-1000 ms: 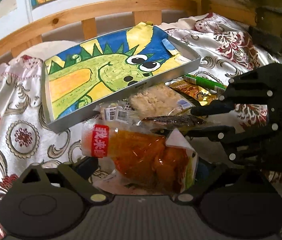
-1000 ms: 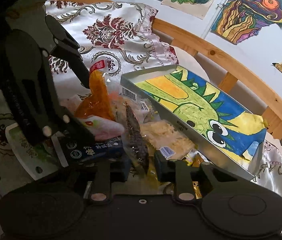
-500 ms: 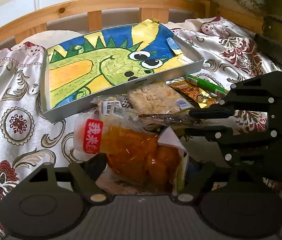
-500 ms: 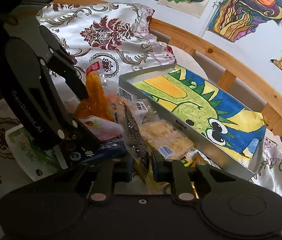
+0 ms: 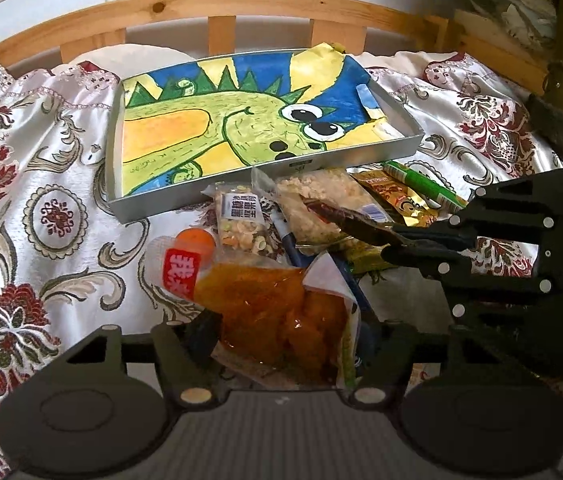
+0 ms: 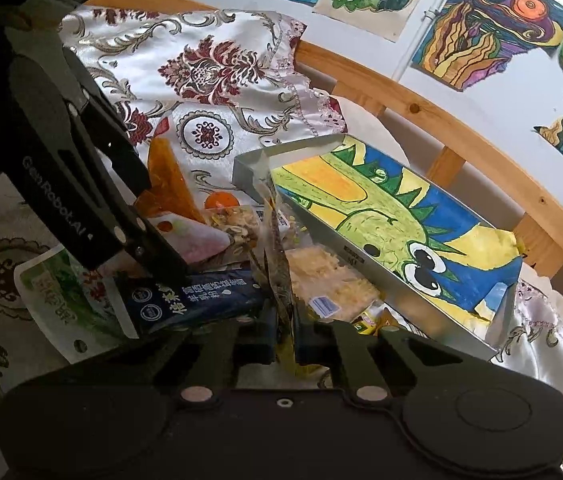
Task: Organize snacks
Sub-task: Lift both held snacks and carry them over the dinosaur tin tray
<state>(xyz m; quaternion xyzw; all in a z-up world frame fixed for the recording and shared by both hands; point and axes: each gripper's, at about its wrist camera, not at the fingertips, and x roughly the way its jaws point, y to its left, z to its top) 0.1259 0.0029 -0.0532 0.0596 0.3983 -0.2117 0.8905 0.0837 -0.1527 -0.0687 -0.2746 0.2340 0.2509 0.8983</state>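
Since a second ago both sets of jaws have drawn in. The left gripper (image 5: 289,332) has been closing around the orange snack bag (image 5: 277,312), which now sits pinched between its fingers, and the wrist has rolled a little, so the tray (image 5: 397,152) looks squarer to it. The right gripper (image 6: 285,336) has clamped tight on a thin clear packet holding a dark strip (image 6: 277,276), which stands on edge between its pads.

Going left to right across the bedspread (image 5: 41,184): the orange bag with its red label lies nearest the left tool, then a small bag of mixed nuts (image 5: 239,220) and a pale crumbly bar (image 5: 321,204), then a gold wrapper (image 5: 397,200) and a green stick pack (image 5: 421,184). All of them lie heaped just in front of the shallow metal tray, which is lined with a dinosaur drawing (image 5: 241,120).
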